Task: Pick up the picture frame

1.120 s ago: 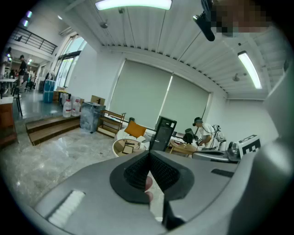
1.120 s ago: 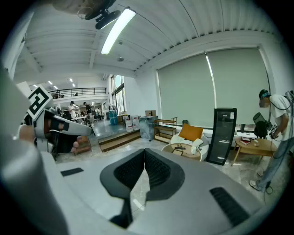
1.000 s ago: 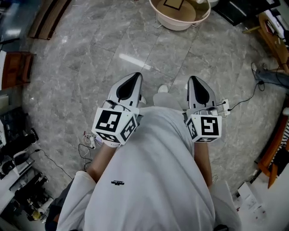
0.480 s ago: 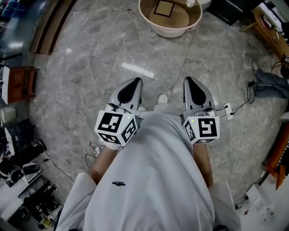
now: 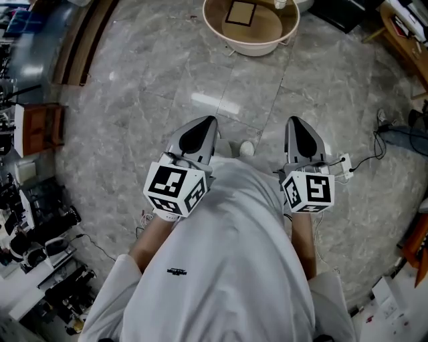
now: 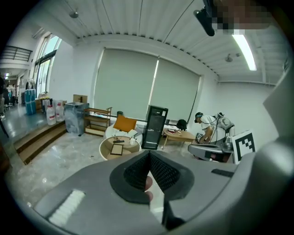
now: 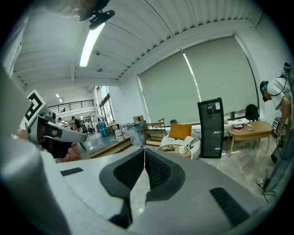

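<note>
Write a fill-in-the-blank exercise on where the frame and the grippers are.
1. The frame lies on a round table that stands on the ____.
2. The left gripper and the right gripper both have their jaws ____.
3. ____ gripper touches the frame.

Missing words: floor; shut; Neither

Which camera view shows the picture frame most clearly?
The head view: it looks down on the picture frame, flat on the round table, dark border plain. The left gripper view shows it small and foreshortened. In the right gripper view I cannot make it out.
</note>
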